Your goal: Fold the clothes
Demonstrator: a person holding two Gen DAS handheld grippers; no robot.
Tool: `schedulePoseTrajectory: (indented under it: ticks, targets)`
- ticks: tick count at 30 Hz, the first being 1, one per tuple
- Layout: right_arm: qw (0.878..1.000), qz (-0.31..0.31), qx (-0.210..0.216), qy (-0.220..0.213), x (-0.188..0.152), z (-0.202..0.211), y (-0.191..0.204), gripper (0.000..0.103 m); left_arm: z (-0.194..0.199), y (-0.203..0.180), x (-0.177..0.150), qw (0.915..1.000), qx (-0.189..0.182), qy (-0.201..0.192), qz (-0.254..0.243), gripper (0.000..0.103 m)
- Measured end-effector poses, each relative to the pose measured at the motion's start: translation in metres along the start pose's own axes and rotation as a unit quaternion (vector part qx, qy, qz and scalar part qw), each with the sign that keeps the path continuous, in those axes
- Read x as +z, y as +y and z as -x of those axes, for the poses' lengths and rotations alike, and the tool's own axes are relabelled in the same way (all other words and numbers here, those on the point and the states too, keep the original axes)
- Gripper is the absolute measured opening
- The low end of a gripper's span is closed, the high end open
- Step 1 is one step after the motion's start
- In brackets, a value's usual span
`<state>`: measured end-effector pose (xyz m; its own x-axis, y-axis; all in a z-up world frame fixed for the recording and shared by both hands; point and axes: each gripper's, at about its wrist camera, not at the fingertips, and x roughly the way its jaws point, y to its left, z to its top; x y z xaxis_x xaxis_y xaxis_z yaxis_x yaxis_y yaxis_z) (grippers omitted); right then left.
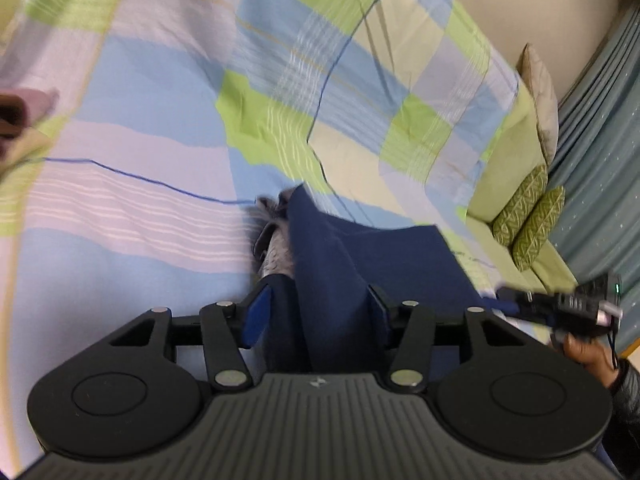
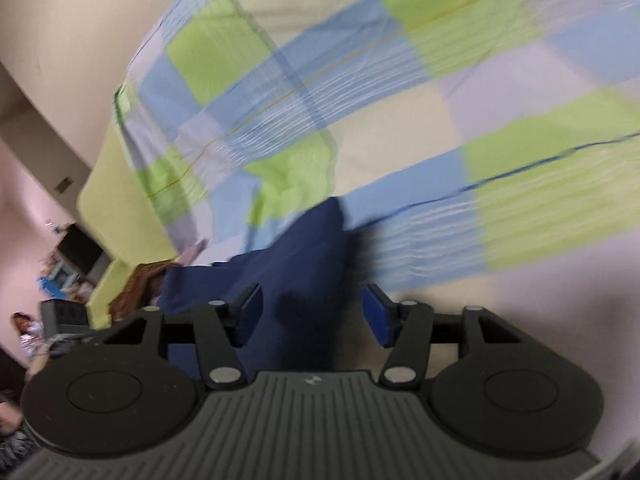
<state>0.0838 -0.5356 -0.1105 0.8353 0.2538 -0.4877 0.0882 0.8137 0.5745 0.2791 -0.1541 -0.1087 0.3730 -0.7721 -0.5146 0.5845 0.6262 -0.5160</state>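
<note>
A navy blue garment [image 1: 352,264] with a grey patterned part [image 1: 276,256] lies on the checked bedspread [image 1: 160,128]. My left gripper [image 1: 316,312] has its jaws wide apart, with a fold of the navy cloth running between the blue pads [image 1: 256,316]. In the right wrist view the same navy garment [image 2: 292,264] lies between the open jaws of my right gripper [image 2: 312,312], nearer the left pad [image 2: 248,312]; the right pad [image 2: 378,314] is free. The right gripper also shows at the right edge of the left wrist view [image 1: 560,304], held by a hand.
The bed has green pillows [image 1: 528,220] at its far end, by a teal curtain [image 1: 600,160]. A pink and brown cloth [image 1: 24,108] lies at the left. A brown garment [image 2: 140,284] lies at the bed's edge; room clutter [image 2: 68,272] lies beyond.
</note>
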Motion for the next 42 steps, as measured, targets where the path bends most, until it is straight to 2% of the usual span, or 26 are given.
schedulePoseTrajectory:
  ticks: [3, 5, 7, 8, 13, 16, 17, 19, 21, 22, 23, 24, 25, 26, 27, 29, 32, 33, 36, 39, 40, 42]
  targets:
    - [0.999, -0.016, -0.036, -0.010, -0.026, 0.038, -0.010, 0.065, 0.023, -0.007, -0.006, 0.9997, 0.024, -0.007, -0.007, 0.055]
    - [0.998, -0.032, -0.042, -0.021, -0.042, 0.057, -0.017, 0.067, 0.036, -0.013, -0.011, 0.9990, 0.040, -0.010, -0.017, 0.055]
    - [0.998, -0.048, -0.041, -0.032, -0.055, 0.069, -0.020, 0.077, 0.050, -0.014, -0.015, 0.9980, 0.057, -0.015, -0.025, 0.056]
    - [0.997, -0.053, -0.041, -0.036, -0.061, 0.073, -0.020, 0.078, 0.055, -0.015, -0.018, 0.9976, 0.063, -0.018, -0.024, 0.056]
    - [0.997, -0.049, -0.041, -0.047, -0.080, 0.086, -0.009, 0.079, 0.077, -0.013, -0.028, 0.9965, 0.076, -0.028, -0.018, 0.057]
    - [0.998, -0.017, -0.028, -0.046, -0.084, 0.091, 0.007, 0.076, 0.083, -0.031, -0.035, 0.9958, 0.070, -0.031, -0.050, 0.057]
    - [0.999, 0.005, -0.025, -0.042, -0.084, 0.089, 0.016, 0.074, 0.084, -0.040, -0.038, 0.9941, 0.070, -0.031, -0.077, 0.057]
    - [0.998, 0.055, -0.021, -0.033, -0.086, 0.084, 0.037, 0.064, 0.086, -0.068, -0.049, 0.9846, 0.067, -0.030, -0.158, 0.057]
    - [0.995, 0.094, -0.015, -0.029, -0.088, 0.078, 0.052, 0.063, 0.083, -0.089, -0.058, 0.9728, 0.062, -0.026, -0.222, 0.057]
    - [0.993, 0.119, -0.010, -0.026, -0.090, 0.073, 0.062, 0.063, 0.081, -0.098, -0.063, 0.9650, 0.060, -0.023, -0.254, 0.057]
    - [0.991, 0.132, -0.004, -0.022, -0.091, 0.069, 0.068, 0.063, 0.074, -0.113, -0.071, 0.9498, 0.055, -0.014, -0.308, 0.057]
    - [0.990, 0.142, 0.010, -0.015, -0.091, 0.061, 0.075, 0.063, 0.068, -0.120, -0.075, 0.9416, 0.050, -0.006, -0.333, 0.058]
    - [0.989, 0.145, 0.017, -0.012, -0.092, 0.058, 0.078, 0.063, 0.061, -0.122, -0.075, 0.9405, 0.043, 0.001, -0.337, 0.058]
    - [0.989, 0.141, 0.034, -0.007, -0.091, 0.051, 0.081, 0.063, 0.050, -0.120, -0.074, 0.9426, 0.035, 0.011, -0.332, 0.058]
    - [0.990, 0.128, 0.055, -0.002, -0.090, 0.042, 0.082, 0.063, 0.042, -0.115, -0.073, 0.9481, 0.031, 0.019, -0.316, 0.058]
    - [0.992, 0.105, 0.067, 0.003, -0.087, 0.027, 0.078, 0.063, 0.026, -0.098, -0.071, 0.9593, 0.036, 0.034, -0.278, 0.058]
    - [0.996, 0.075, 0.049, 0.007, -0.085, 0.017, 0.064, 0.041, 0.021, -0.072, -0.068, 0.9760, 0.023, 0.040, -0.213, 0.060]
    - [0.996, 0.074, 0.045, 0.010, -0.085, 0.016, 0.061, 0.033, 0.023, -0.067, -0.068, 0.9781, 0.020, 0.039, -0.203, 0.060]
    - [0.995, 0.091, 0.033, 0.017, -0.088, 0.019, 0.057, 0.027, 0.032, -0.060, -0.064, 0.9820, 0.018, 0.036, -0.184, 0.057]
    - [0.992, 0.128, 0.010, 0.019, -0.088, 0.031, 0.067, 0.027, 0.052, -0.057, -0.052, 0.9875, 0.019, 0.022, -0.155, 0.054]
    - [0.991, 0.136, 0.006, 0.017, -0.089, 0.033, 0.070, 0.028, 0.054, -0.058, -0.047, 0.9880, 0.021, 0.014, -0.153, 0.054]
    - [0.982, 0.190, -0.006, -0.001, -0.086, 0.042, 0.085, 0.029, 0.050, -0.063, -0.035, 0.9862, 0.029, 0.005, -0.163, 0.054]
